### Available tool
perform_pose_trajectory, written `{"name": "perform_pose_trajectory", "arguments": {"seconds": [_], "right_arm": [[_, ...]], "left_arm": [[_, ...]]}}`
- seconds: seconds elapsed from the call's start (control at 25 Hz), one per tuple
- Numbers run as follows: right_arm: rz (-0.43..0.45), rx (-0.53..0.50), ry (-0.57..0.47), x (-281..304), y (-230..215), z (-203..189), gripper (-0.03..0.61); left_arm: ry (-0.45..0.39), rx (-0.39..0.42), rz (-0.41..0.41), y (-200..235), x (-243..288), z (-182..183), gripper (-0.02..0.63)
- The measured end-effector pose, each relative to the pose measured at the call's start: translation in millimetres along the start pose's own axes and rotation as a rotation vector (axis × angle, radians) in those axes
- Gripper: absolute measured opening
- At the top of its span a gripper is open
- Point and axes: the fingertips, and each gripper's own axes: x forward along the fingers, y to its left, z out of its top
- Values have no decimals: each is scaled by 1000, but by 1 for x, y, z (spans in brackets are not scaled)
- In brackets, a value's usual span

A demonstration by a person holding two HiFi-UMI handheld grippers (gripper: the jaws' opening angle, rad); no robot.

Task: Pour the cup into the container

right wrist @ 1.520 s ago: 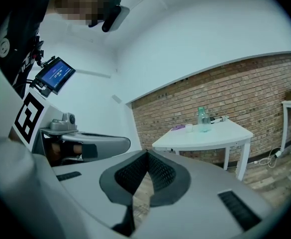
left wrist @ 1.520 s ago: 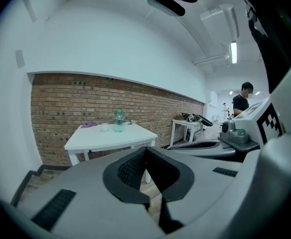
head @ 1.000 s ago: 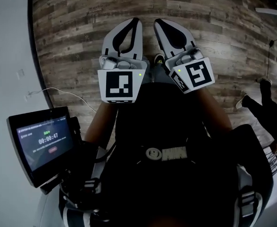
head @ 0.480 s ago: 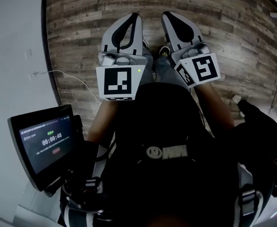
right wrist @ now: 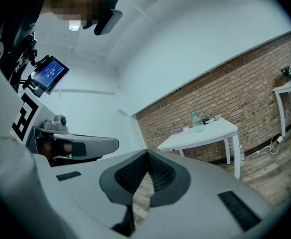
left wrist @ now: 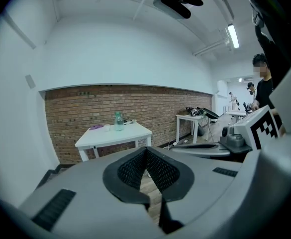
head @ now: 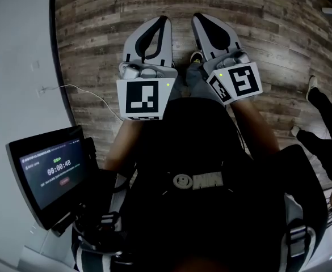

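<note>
Left tongs (head: 162, 22), right tongs (head: 196, 19): closed, empty, side by side; counter (left wrist: 130, 132) with bottle (left wrist: 118, 120) far off at 12 o'clock, so likely just carried.

I cannot name the small things beside the bottle (left wrist: 118, 121) on the white table (left wrist: 113, 135): too small. The picture's edge cuts the person (head: 330, 113) at right.

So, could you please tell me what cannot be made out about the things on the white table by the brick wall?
- The small white item beside the clear greenish bottle: too small in both gripper views to call a cup.
- The purple item: too small to identify.
- Any container: none recognisable at this distance.
- The white table: outside the head view's frame.
</note>
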Motion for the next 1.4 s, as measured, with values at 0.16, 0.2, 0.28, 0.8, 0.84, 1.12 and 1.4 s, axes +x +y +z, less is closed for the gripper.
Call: {"name": "perform_pose_trajectory", "arguments": {"seconds": [0.16, 0.2, 0.28, 0.8, 0.84, 1.12, 1.4], "right_arm": [[0, -8, -7, -15, 6, 1, -2], [-2, -11, -4, -14, 9, 1, -2], [-5, -22, 0, -11, 23, 0, -2], [-81, -99, 10, -40, 120, -7, -2], [-80, -97, 12, -39, 122, -10, -2], [-29, -104, 8, -37, 138, -15, -2], [-43, -127, -26, -41, 134, -2, -2]], "left_arm": [[-13, 4, -7, -13, -8, 0, 3], [-17, -1, -10, -11, -10, 1, 3], [-28, -11, -13, -4, -20, 0, 3], [-102, -19, -101, 2, -103, -9, 3], [-104, -19, -100, 3, -104, -11, 3], [-153, -22, -46, 10, -116, -4, 3], [-165, -28, -50, 2, -119, -3, 3]]}}
